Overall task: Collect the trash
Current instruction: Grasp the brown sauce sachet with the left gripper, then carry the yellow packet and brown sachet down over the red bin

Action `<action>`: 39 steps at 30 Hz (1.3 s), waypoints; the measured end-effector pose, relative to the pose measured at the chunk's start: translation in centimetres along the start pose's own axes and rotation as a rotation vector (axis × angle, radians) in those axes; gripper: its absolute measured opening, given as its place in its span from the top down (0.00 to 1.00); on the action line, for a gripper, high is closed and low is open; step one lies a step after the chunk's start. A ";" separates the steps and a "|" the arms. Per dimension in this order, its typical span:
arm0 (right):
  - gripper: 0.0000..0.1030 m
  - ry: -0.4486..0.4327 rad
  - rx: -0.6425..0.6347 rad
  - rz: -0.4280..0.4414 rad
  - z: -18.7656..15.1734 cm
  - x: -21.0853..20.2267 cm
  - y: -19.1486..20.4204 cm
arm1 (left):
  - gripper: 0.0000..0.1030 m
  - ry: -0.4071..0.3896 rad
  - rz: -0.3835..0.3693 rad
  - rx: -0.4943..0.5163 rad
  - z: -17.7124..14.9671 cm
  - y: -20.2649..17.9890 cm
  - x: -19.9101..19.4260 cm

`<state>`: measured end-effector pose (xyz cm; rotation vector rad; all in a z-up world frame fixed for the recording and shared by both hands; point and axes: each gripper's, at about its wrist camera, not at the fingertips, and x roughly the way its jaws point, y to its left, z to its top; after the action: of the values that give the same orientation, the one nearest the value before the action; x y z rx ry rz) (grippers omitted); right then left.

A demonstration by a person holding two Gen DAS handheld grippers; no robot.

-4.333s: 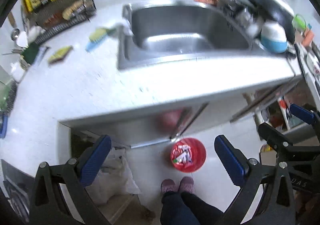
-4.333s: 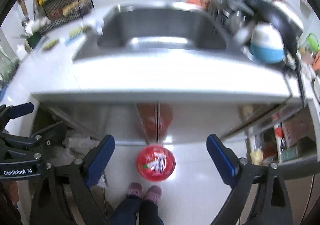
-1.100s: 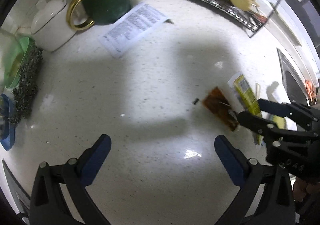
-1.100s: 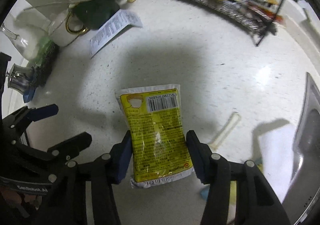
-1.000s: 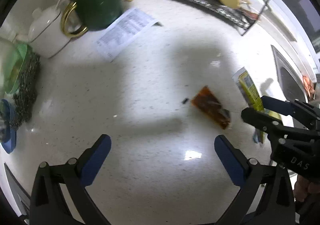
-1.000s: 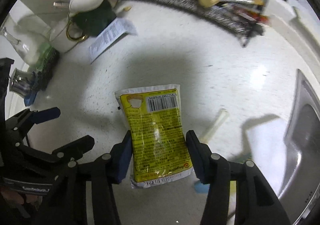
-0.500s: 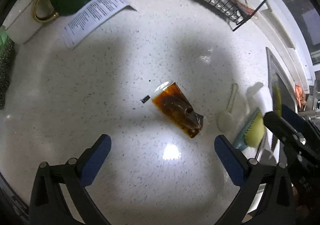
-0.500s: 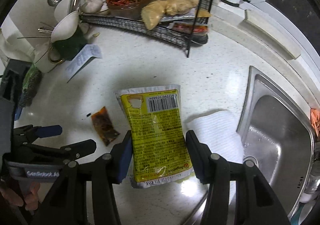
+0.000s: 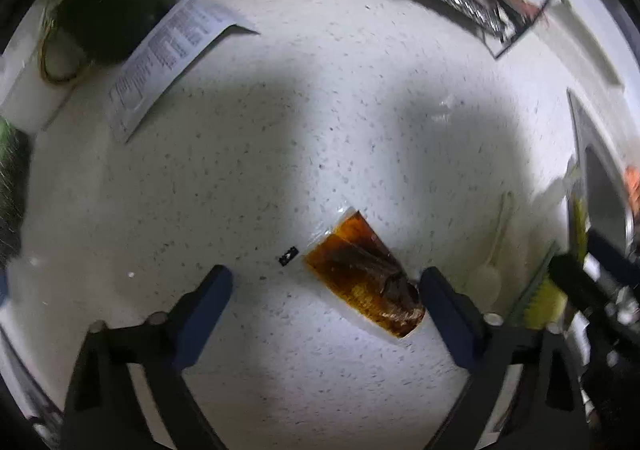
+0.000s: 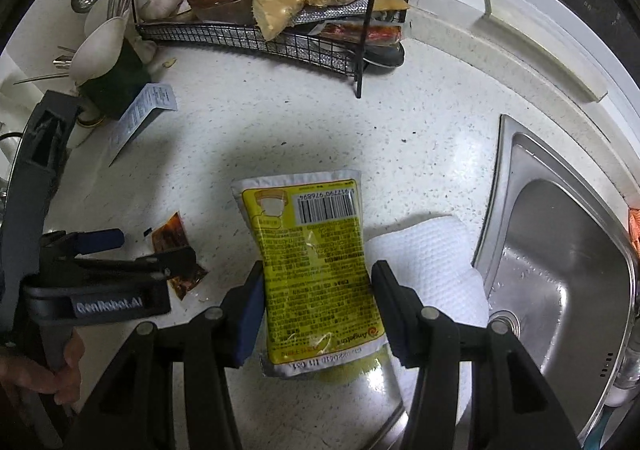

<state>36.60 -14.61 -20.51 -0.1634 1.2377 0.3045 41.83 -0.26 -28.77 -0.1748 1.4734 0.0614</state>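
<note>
My right gripper [image 10: 318, 302] is shut on a yellow snack packet [image 10: 312, 262] and holds it above the white counter. A brown sauce sachet [image 9: 362, 276] lies flat on the counter; it also shows in the right wrist view [image 10: 176, 250]. My left gripper [image 9: 326, 298] is open and low over the counter, with the sachet just inside its right finger. The left gripper [image 10: 132, 250] also shows in the right wrist view, over the sachet. A printed paper slip [image 9: 172, 62] lies at the upper left.
A dark green mug [image 10: 116, 78] with utensils stands beside the paper slip [image 10: 142, 114]. A black wire rack [image 10: 288, 10] with food stands at the back. A white cloth [image 10: 432, 258] lies next to the steel sink [image 10: 560, 270]. A white plastic spoon [image 9: 490, 266] and a yellow sponge brush [image 9: 538, 298] lie right of the sachet.
My left gripper has dropped closer to the counter, and the sachet now sits between its fingers. My right gripper has risen and pulled back a little with the yellow packet.
</note>
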 end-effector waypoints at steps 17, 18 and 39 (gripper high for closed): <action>0.52 -0.038 0.004 0.004 -2.1 -2.4 0.4 | 0.86 -0.131 -0.021 0.070 -2.4 -2.2 -2.9; 0.52 -0.044 0.005 0.000 -2.3 -2.8 0.4 | 0.86 -0.142 -0.021 0.086 -2.7 -2.2 -3.3; 0.52 -0.283 0.165 -0.087 -16.4 -17.9 -2.5 | 0.87 -0.403 -0.120 0.395 -17.6 -10.3 -17.8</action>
<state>17.35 -24.16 -8.92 -0.0302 0.9672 0.1430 24.29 -11.94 -11.85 0.0695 1.0454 -0.2768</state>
